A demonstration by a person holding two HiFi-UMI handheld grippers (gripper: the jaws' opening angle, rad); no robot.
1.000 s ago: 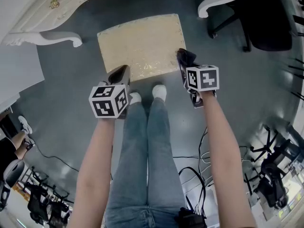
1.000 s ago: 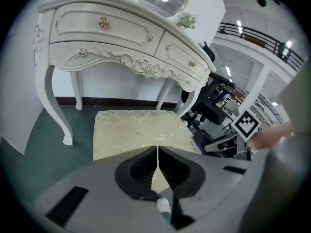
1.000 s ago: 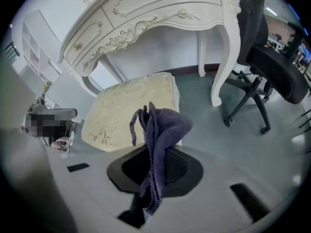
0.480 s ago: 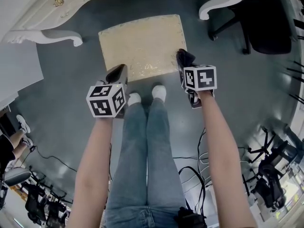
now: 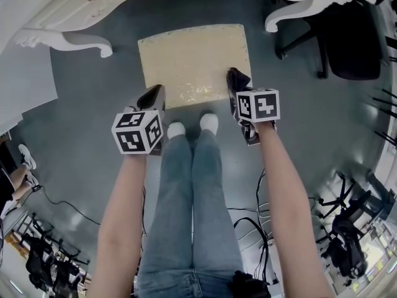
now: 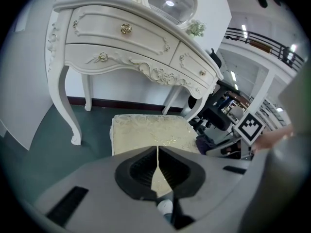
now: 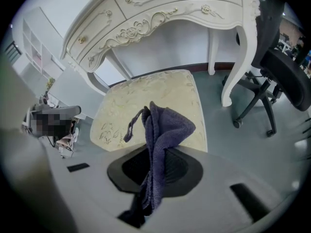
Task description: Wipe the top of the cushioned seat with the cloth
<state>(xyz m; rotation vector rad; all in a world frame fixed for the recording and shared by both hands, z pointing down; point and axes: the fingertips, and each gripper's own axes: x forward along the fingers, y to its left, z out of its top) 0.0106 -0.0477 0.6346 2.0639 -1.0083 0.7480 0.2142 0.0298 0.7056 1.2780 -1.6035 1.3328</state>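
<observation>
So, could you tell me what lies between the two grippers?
In the head view, the near edge of the cushioned seat and the person's white shoes lie between the left gripper and the right gripper, which grips the cloth.

White carved dressing table (image 6: 121, 38), black office chair (image 7: 289, 84), grey-green floor (image 5: 80, 123).

Nubby purple terry cloth (image 7: 163, 130); cream brocade seat (image 5: 192, 61), faint sheen; smooth grey floor (image 5: 80, 135).

The cushioned seat (image 5: 193, 61) stands on the floor (image 5: 87, 110) before the dressing table (image 6: 131, 38); an office chair (image 5: 350, 36) lies right of it; the left gripper (image 5: 155, 95) is at its near left corner, the right gripper (image 5: 234, 79) over its near right corner, cloth (image 7: 163, 130) between the jaws; the person's feet (image 5: 209, 121) stand between the two.
</observation>
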